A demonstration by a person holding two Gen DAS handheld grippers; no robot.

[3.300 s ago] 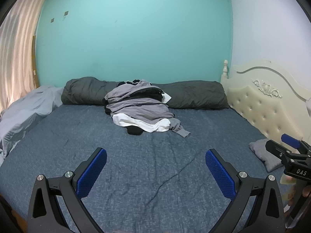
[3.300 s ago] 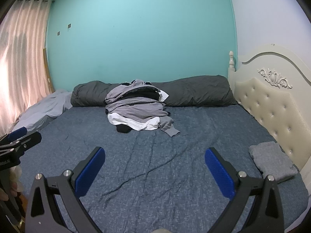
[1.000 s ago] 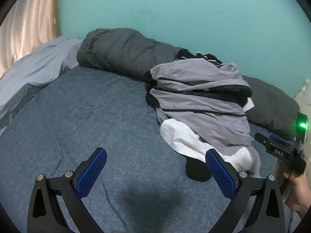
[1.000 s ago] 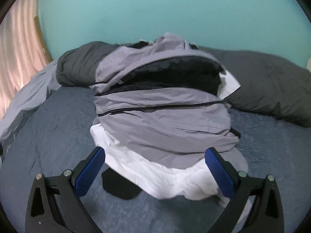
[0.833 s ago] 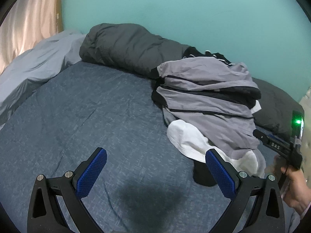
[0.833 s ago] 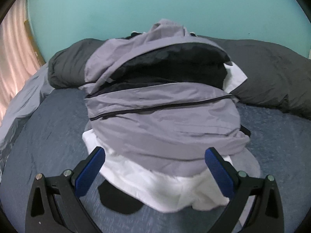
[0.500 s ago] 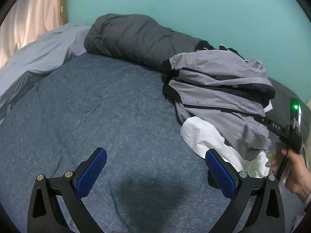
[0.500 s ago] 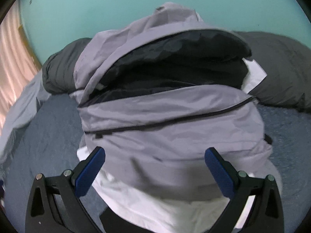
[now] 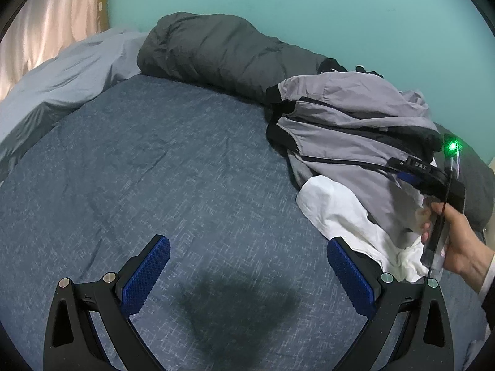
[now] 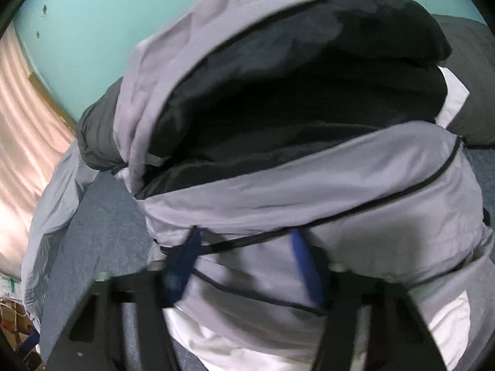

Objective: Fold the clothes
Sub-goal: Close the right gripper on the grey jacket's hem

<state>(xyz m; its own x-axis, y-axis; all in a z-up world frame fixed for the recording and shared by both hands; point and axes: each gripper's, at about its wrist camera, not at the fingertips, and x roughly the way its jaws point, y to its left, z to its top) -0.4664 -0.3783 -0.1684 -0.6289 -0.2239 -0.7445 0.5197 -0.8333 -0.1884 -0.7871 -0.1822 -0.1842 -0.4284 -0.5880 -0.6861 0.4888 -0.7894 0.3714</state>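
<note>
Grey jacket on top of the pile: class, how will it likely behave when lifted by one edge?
The grey jacket creases and sags, so it will probably drape limply. Its smooth sheen suggests it may slip from the right gripper. The white garment beneath might drag along.

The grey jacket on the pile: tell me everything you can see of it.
The grey jacket is light grey, thin, smooth fabric with black zip lines, black cuffs or hem and a dark lining showing at its gaping top. It lies crumpled on top of the clothes pile on the blue bed, over a white garment and against the dark grey duvet roll. The right gripper has its blue fingers closing around a fold of its front; the left gripper is open, apart from it.
</note>
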